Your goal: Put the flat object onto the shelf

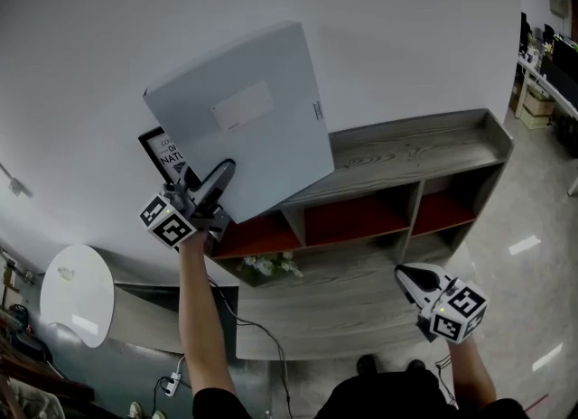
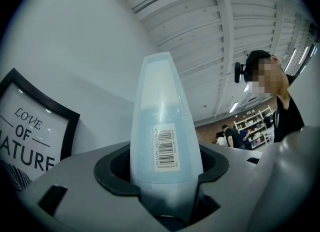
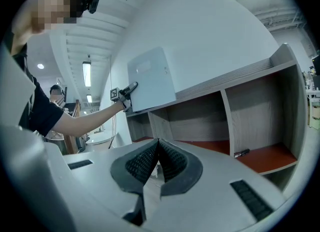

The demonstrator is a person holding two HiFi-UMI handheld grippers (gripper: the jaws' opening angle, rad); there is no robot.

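Above the shelf [image 1: 406,151], left gripper [image 1: 222,173] jaws pinch a pale grey folder [image 1: 248,110], right gripper [image 1: 411,278] jaws together.

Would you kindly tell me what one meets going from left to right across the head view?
white table → left gripper, holding the folder → flowers → right gripper
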